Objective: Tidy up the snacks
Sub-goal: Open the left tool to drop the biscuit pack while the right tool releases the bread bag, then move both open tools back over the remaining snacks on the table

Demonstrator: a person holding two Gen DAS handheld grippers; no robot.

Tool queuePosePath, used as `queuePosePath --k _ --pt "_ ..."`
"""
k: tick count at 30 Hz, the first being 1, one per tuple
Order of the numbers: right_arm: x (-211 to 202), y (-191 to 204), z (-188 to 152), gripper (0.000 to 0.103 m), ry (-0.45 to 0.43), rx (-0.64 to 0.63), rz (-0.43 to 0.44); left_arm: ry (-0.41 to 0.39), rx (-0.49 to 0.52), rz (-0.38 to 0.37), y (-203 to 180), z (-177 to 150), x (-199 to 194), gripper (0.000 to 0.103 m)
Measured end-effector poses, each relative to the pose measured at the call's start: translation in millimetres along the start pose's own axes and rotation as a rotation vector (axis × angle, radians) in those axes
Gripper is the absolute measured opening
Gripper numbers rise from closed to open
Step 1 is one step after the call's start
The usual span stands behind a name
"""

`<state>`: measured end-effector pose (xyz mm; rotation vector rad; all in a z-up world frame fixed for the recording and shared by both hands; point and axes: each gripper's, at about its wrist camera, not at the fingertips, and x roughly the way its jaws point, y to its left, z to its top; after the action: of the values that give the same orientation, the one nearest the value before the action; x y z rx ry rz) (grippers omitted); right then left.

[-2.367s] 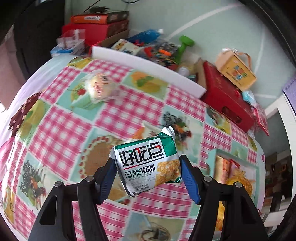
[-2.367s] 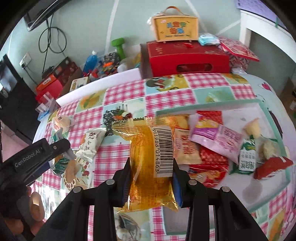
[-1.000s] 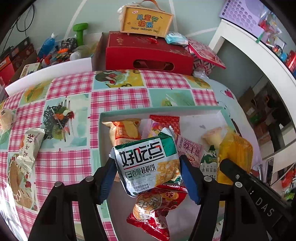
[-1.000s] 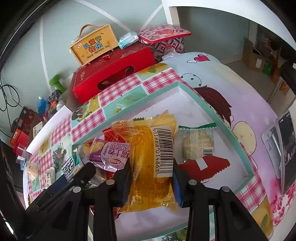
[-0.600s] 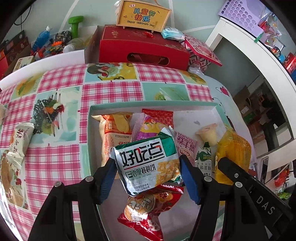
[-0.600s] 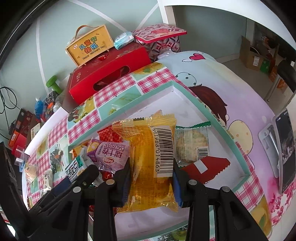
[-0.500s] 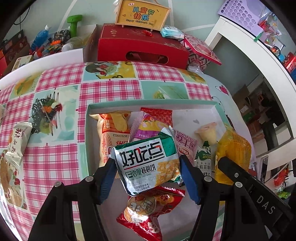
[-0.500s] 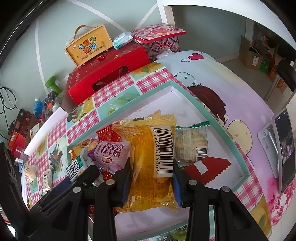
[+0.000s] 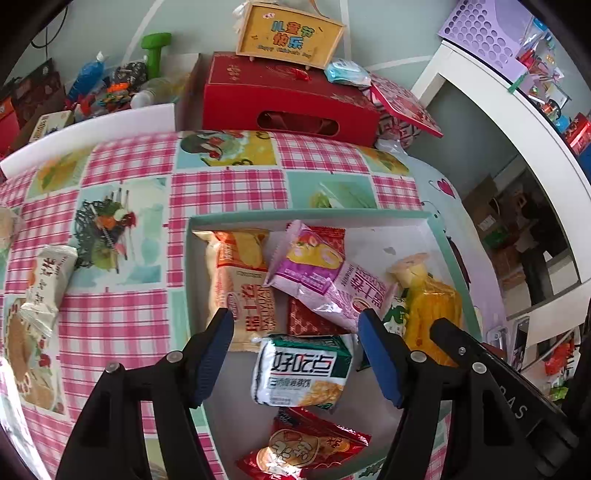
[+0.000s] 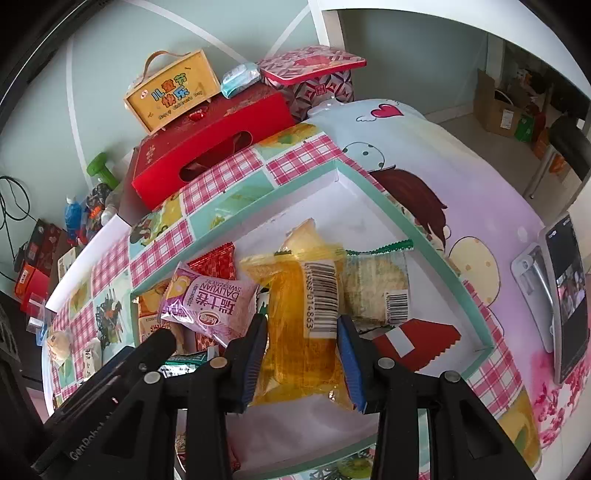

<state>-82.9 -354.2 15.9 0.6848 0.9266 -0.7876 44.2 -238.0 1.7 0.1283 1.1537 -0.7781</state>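
The left gripper has its jaws spread; they have just been opening, and the green-and-white snack packet lies loose between them in the tray, clear of both pads. The right gripper has its jaws pinching the yellow snack packet, whose barcode faces up; they have eased open a touch, yet the pads are still on the wrapper, and the packet hangs low over the tray's other contents.

The teal-rimmed tray sits on the tabletop, which is covered with a pink checked cloth. Nearest in it is a red packet, just below the green-and-white one. Beyond lie an orange-and-cream packet against the left wall, a pink-purple packet slanting over a dark red one, and a small cone-shaped jelly cup. From the right wrist, a clear packet with a pale cake lies just beside the yellow one, with a red packet bearing a white patch nearer the front wall.

Outside the tray, a white snack packet lies on the cloth to the left. At the tabletop's far edge stands a red gift box, with a yellow box with a handle on top.
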Motion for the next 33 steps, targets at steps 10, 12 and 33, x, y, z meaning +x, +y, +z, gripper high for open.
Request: queuePosePath --k 10,12,33 --pt "-1 8 -1 0.068 -0.005 -0.033 0.002 -0.006 -0.047 0.156 23 5 -12 0.073" --pt "-1 11 -1 0.074 -0.01 -0.049 -0.002 -0.012 -0.064 0.19 30 6 -13 0.077" --pt "-5 41 -7 0.103 -0.053 -0.15 0.003 -0.044 -0.135 0.36 68 6 -17 0.095"
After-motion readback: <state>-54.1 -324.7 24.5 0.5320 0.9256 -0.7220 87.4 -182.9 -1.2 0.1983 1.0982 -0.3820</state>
